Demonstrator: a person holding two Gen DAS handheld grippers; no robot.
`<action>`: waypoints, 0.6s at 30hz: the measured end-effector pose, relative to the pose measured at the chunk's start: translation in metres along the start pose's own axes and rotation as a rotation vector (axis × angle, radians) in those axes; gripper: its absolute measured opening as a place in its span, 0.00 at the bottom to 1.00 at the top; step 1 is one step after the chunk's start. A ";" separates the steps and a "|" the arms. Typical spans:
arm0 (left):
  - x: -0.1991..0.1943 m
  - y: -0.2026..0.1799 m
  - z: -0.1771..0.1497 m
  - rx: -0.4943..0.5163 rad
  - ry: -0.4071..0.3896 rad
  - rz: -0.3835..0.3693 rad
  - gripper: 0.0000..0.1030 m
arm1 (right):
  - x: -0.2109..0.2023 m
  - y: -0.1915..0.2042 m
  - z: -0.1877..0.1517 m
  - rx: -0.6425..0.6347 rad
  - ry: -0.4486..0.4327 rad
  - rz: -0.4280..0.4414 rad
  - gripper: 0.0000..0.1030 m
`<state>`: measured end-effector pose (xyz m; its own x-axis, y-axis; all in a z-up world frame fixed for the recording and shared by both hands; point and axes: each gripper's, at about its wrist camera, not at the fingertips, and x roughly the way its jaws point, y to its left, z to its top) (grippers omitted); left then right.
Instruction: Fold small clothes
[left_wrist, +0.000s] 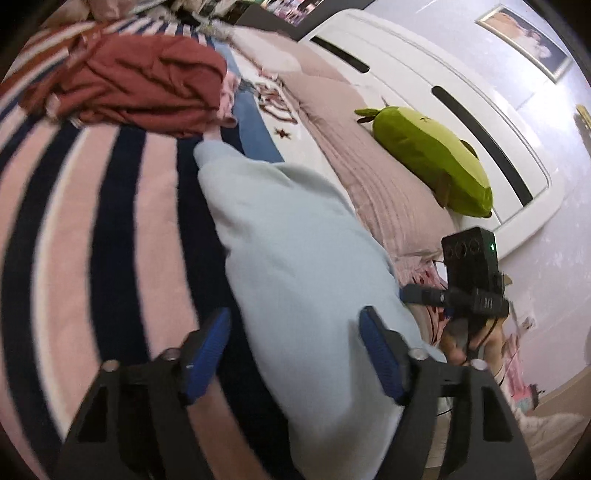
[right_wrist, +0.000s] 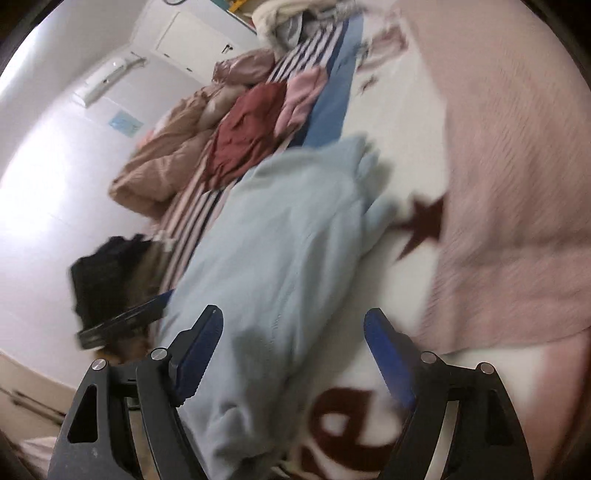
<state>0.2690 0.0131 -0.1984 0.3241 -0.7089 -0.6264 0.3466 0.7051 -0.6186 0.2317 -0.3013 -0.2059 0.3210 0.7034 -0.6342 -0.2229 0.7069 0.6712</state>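
A light blue garment (left_wrist: 295, 236) lies stretched along the bed, partly on the striped blanket (left_wrist: 110, 221). My left gripper (left_wrist: 295, 317) hangs over the garment's near end, jaws apart, with the cloth below and between them but not pinched. The right gripper (left_wrist: 424, 295), held in a hand, shows at the garment's right edge. In the right wrist view the same blue garment (right_wrist: 280, 236) runs away from my right gripper (right_wrist: 293, 315), which is open above its near end. The left gripper (right_wrist: 147, 310) shows blurred at the garment's left side.
A crumpled dark red garment (left_wrist: 129, 85) and a pink one (right_wrist: 303, 96) lie farther up the bed. A green plush toy (left_wrist: 432, 155) rests by the white headboard (left_wrist: 406, 74). A pink quilted pillow (left_wrist: 388, 184) lies beside the garment. A bundled tan duvet (right_wrist: 166, 158) sits at the bed's far side.
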 end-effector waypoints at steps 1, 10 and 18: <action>0.008 0.003 0.004 -0.016 0.015 -0.004 0.46 | 0.007 0.000 0.000 0.000 0.007 -0.002 0.70; -0.004 -0.028 0.017 0.047 -0.033 0.016 0.12 | 0.036 0.005 0.012 0.017 0.006 0.019 0.17; -0.092 -0.075 0.035 0.182 -0.173 0.104 0.12 | -0.002 0.088 0.028 -0.140 -0.126 0.088 0.16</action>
<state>0.2439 0.0248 -0.0776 0.5066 -0.6362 -0.5819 0.4510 0.7708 -0.4500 0.2376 -0.2426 -0.1344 0.4051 0.7541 -0.5169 -0.3784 0.6530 0.6561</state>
